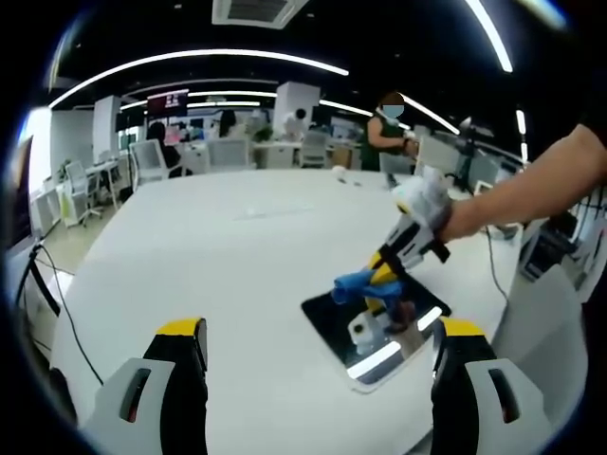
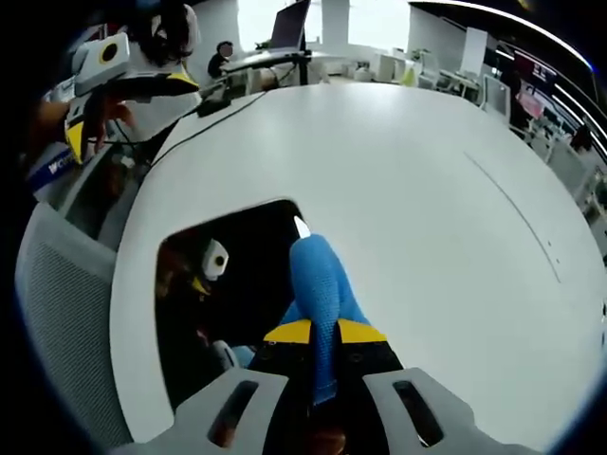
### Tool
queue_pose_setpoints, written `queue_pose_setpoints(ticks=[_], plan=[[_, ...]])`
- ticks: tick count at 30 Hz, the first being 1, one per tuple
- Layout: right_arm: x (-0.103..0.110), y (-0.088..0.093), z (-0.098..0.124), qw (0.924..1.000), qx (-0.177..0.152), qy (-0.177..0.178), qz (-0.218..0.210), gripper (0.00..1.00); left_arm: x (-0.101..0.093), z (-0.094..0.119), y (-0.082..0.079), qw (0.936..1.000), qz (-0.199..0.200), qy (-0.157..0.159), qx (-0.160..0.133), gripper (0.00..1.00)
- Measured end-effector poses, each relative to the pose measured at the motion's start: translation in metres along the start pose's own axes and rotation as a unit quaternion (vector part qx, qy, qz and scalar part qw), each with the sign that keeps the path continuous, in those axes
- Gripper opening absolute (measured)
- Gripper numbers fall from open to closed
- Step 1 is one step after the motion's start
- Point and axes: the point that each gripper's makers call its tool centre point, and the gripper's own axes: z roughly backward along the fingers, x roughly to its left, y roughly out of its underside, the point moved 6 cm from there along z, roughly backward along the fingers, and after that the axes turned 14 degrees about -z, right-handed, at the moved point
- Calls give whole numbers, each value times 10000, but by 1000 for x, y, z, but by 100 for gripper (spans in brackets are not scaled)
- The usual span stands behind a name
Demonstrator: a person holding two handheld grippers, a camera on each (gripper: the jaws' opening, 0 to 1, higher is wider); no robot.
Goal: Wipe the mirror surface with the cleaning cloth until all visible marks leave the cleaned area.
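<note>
A dark rectangular mirror lies flat on the white table near its right edge. In the left gripper view, my right gripper, held by a hand, presses a blue cleaning cloth onto the mirror. The right gripper view looks down its own jaws: my right gripper is shut on the blue cloth, which rests on the mirror. The glass reflects the gripper. My left gripper hovers short of the mirror, jaws wide apart and holding nothing. It also appears as the left gripper at the upper left.
A grey mesh office chair stands by the table edge beside the mirror. Black cables run over the table's far side. A person stands behind the table among desks and chairs. White table surface spreads beyond the mirror.
</note>
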Motion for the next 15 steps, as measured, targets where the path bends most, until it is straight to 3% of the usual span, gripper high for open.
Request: queue_pose_setpoints(ticks=[15], plan=[[1,0,0,9999,-21,117,-51,2,1,0,-2,10000,-17,1,-23,100]])
